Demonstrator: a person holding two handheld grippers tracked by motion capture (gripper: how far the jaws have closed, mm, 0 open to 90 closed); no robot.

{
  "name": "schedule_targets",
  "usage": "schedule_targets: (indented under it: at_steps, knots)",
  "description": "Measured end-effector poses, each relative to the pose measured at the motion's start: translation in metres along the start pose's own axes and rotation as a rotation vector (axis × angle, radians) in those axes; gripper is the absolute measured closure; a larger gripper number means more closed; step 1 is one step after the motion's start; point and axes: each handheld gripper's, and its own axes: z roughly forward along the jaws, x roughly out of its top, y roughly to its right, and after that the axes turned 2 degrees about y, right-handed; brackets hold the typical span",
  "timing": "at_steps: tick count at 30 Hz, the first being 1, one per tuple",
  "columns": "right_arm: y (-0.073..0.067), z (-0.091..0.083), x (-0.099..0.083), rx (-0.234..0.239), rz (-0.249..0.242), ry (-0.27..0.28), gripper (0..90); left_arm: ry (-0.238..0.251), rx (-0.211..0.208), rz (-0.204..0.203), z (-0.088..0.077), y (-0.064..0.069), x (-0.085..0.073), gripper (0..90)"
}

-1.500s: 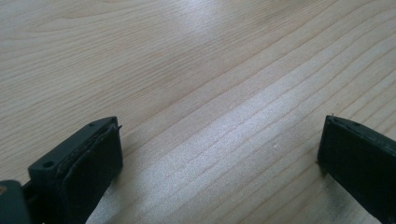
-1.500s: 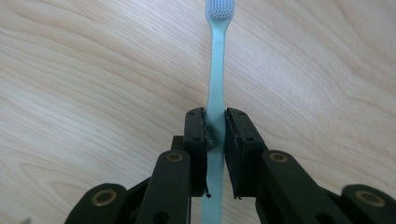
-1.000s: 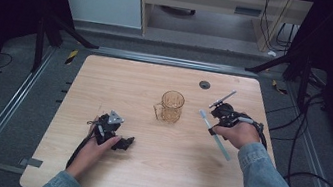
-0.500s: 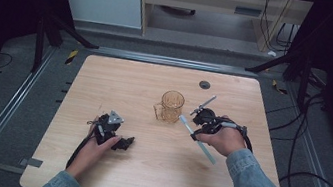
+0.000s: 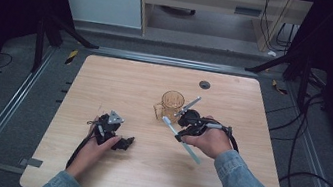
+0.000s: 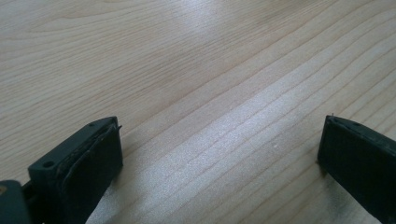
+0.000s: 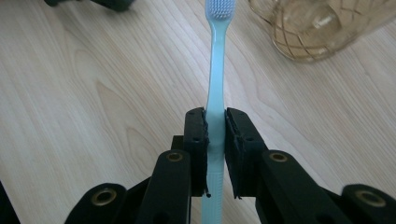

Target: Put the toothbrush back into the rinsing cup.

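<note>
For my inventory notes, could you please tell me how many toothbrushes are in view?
1. The light blue toothbrush is clamped between the jaws of the right gripper, its bristle end pointing toward the amber glass mug near the middle of the table. None appears hidden.

amber glass mug (image 7: 322, 28) cut off by the right gripper view's top edge.

A light wooden table (image 5: 126, 82) bears an amber glass mug (image 5: 171, 103) near its middle.
</note>
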Motion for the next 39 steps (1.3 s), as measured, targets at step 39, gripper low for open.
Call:
schedule_targets:
  at_steps: [39]
  knots:
    - [-0.027,0.021,0.048,-0.022,0.023,0.307,79.3,0.002,0.001,-0.001,0.000,0.000,0.000,0.0]
